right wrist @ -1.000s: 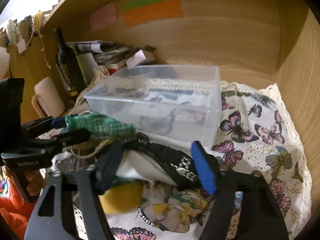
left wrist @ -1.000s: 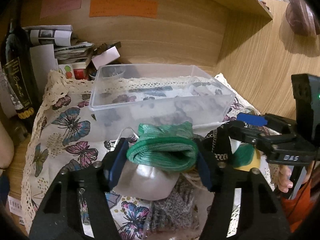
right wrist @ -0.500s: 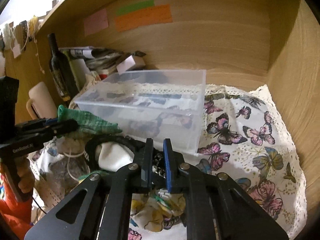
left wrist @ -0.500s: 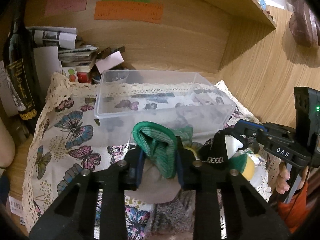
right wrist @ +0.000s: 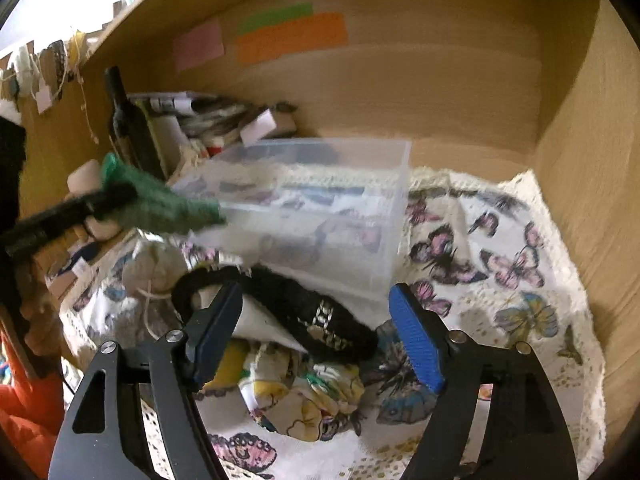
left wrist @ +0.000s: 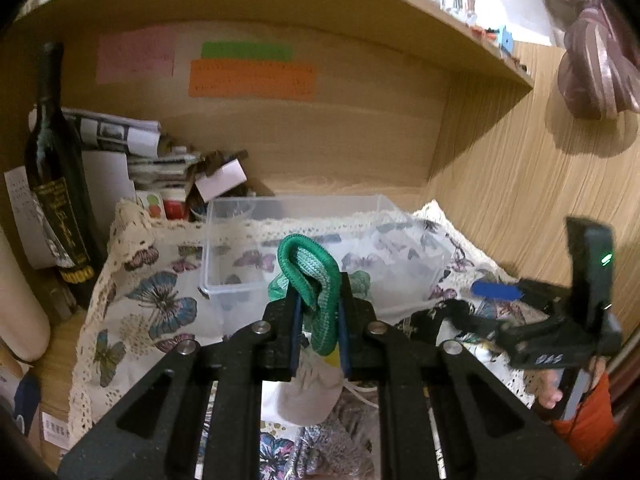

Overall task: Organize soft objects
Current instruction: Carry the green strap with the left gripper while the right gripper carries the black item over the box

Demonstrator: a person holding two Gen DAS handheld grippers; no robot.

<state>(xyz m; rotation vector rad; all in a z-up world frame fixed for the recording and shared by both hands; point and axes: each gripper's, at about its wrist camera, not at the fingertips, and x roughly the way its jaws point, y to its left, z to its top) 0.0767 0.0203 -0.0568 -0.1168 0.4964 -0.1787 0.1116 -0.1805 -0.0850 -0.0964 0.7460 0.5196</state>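
My left gripper is shut on a green knitted sock and holds it raised in front of the clear plastic box. In the right wrist view the green sock hangs at the box's left corner. My right gripper is open above a black knitted item with a white pattern, which lies loose on a pile of soft things. The right gripper also shows at the right of the left wrist view.
A dark wine bottle and stacked papers and boxes stand at the back left. A butterfly-print cloth with lace edge covers the surface. Wooden walls close the back and right side. A grey knit item lies below the left gripper.
My left gripper rose with the green sock toward the box. My right gripper, shut on the black item half a second ago, has opened and the black item lies free.
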